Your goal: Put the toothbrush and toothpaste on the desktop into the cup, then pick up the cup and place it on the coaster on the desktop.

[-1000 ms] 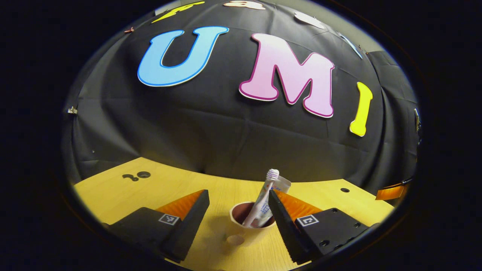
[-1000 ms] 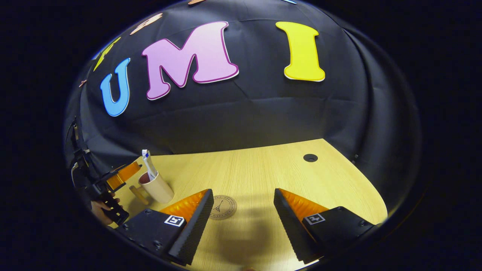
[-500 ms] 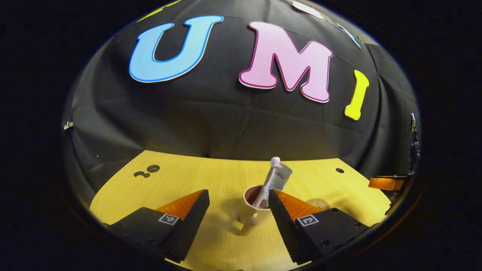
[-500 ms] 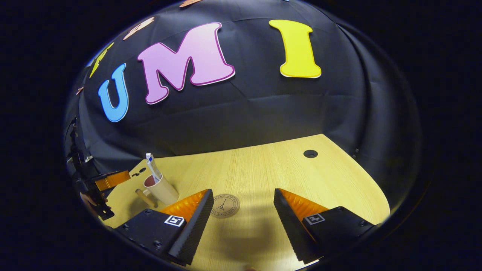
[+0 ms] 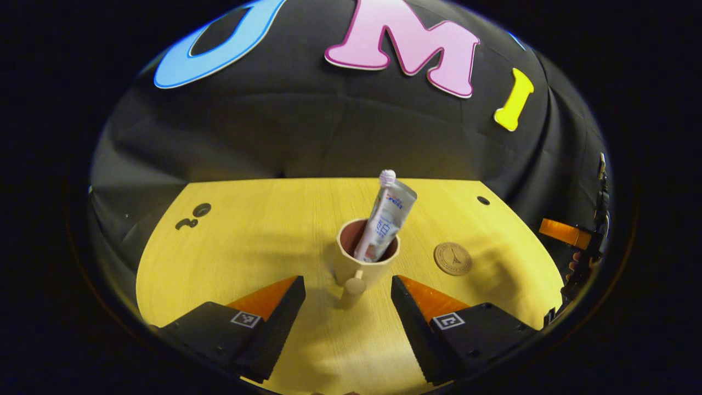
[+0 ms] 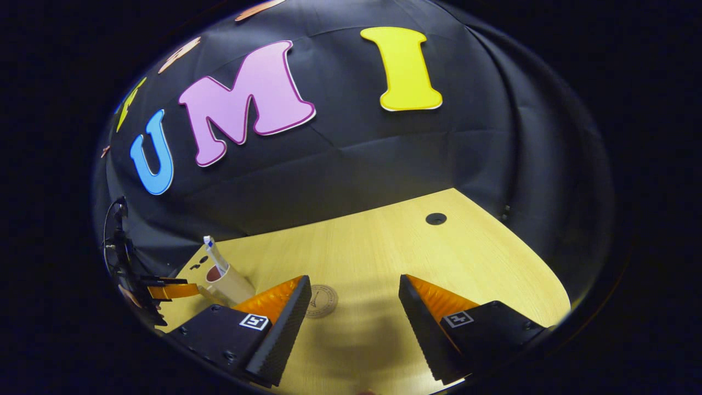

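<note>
Left gripper view: left hand-held gripper spread wide, empty, low over bench. Cup upright on bench just ahead of fingertips, handle toward camera. Toothbrush and toothpaste stand in cup, leaning right. Coaster bare, near cup on right side, apart. Right gripper view: right hand-held gripper spread, empty, coaster beside its left finger.
</note>
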### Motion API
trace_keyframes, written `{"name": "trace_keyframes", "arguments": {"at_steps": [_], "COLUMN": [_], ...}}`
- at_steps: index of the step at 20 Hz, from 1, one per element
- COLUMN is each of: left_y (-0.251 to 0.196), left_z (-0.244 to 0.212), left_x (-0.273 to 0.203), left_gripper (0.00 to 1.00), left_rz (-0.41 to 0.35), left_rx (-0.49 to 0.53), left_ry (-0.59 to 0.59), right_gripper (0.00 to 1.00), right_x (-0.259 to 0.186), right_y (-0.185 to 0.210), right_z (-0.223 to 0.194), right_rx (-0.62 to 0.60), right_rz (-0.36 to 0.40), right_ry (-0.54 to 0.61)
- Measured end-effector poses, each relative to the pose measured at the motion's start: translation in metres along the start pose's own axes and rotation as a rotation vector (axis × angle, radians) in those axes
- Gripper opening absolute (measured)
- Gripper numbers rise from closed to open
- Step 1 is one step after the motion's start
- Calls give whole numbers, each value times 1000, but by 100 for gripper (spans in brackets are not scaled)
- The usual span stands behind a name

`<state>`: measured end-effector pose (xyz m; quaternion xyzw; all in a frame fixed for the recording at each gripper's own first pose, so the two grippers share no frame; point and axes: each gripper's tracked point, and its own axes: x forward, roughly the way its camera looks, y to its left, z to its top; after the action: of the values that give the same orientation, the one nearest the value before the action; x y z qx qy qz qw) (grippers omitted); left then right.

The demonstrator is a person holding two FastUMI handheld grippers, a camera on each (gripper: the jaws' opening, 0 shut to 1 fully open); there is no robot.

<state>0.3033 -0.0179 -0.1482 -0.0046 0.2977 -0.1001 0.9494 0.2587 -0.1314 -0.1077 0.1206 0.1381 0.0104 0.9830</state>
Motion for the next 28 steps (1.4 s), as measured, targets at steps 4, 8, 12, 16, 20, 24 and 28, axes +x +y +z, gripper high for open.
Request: {"name": "trace_keyframes", "arguments": {"at_steps": [4, 8, 12, 16, 20, 24, 28], "left_y": [-2, -2, 1, -2, -1, -2, -3], "left_z": [-18, -23, -32, -27, -23, -25, -22], "left_x": [23, 44, 52, 51, 54, 52, 52], "left_gripper": [98, 96, 89, 74, 59, 27, 23], "left_rz": [-18, -11, 5, -16, -7, -14, 5], "left_rx": [42, 46, 83, 111, 135, 108, 115], "left_ry": [111, 178, 261, 294, 307, 339, 327], "right_gripper": [98, 98, 99, 98, 98, 98, 98], "right_x": [-4, -15, -18, -19, -18, -17, -18], "right_y": [-26, -52, -71, -79, -75, -74, -76], "right_z": [-17, -29, -35, -38, -41, -43, -42], "right_rx": [42, 54, 84, 116, 121, 120, 117], "right_rz": [-44, -102, -135, -158, -150, -146, -148], "right_ry": [55, 79, 98, 100, 107, 115, 116]}}
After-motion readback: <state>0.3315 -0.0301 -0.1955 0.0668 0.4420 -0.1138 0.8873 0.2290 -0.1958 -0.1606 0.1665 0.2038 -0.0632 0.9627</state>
